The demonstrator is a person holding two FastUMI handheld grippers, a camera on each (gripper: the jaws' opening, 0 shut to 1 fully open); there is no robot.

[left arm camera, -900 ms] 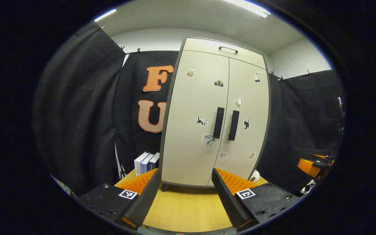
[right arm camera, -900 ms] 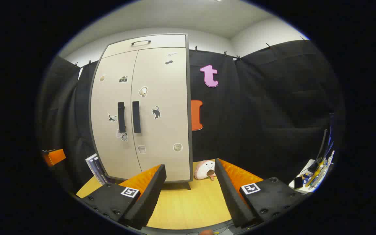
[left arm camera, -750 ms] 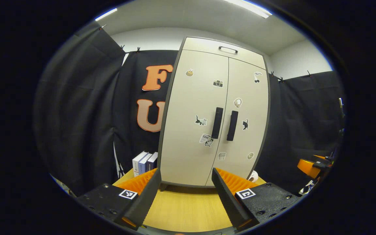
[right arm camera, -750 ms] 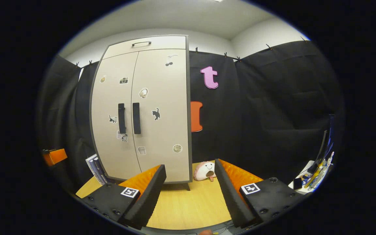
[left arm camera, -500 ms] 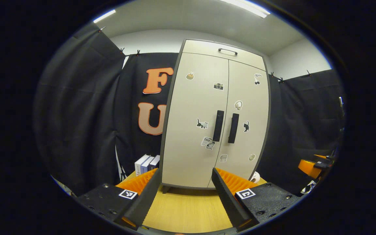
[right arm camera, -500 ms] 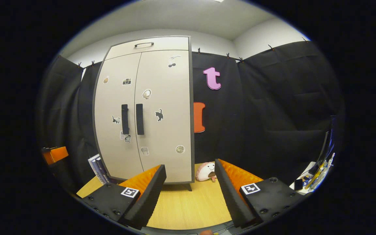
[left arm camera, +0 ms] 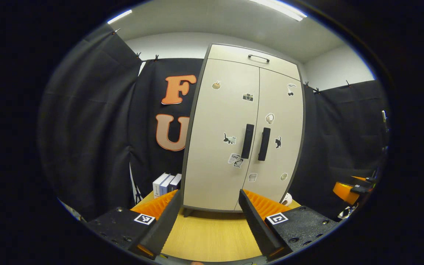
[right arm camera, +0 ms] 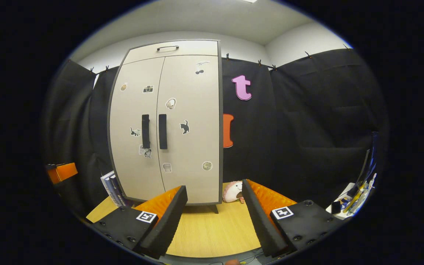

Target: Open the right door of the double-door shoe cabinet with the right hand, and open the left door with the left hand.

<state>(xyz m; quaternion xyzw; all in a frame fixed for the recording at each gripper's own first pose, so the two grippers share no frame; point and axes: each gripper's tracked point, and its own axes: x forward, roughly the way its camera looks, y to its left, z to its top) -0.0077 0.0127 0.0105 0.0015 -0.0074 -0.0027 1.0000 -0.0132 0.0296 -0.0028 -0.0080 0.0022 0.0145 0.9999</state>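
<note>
A tall beige shoe cabinet (left arm camera: 219, 147) with stickers stands on a wooden table, both doors closed. Two black vertical handles sit side by side at its middle: the left door's handle (left arm camera: 248, 141) and the right door's handle (left arm camera: 264, 144). In the right gripper view the same cabinet (right arm camera: 190, 147) shows left of centre, with the left handle (right arm camera: 145, 131) and the right handle (right arm camera: 162, 131). My left gripper (left arm camera: 209, 200) is open, well short of the cabinet, below the left door. My right gripper (right arm camera: 215, 193) is open too, aimed at the cabinet's lower right corner.
Several books (left arm camera: 166, 184) stand left of the cabinet on the wooden table (left arm camera: 212, 235). A pale plush toy (right arm camera: 233, 191) lies by the cabinet's right foot. The other gripper shows as an orange part (left arm camera: 346, 189) at the far right of the left gripper view. Black cloth walls surround the cabinet.
Both views have shifted slightly; in the right gripper view the cabinet has drifted to the right, so that gripper has swung a little left. Both grippers stay open and the doors stay closed.
</note>
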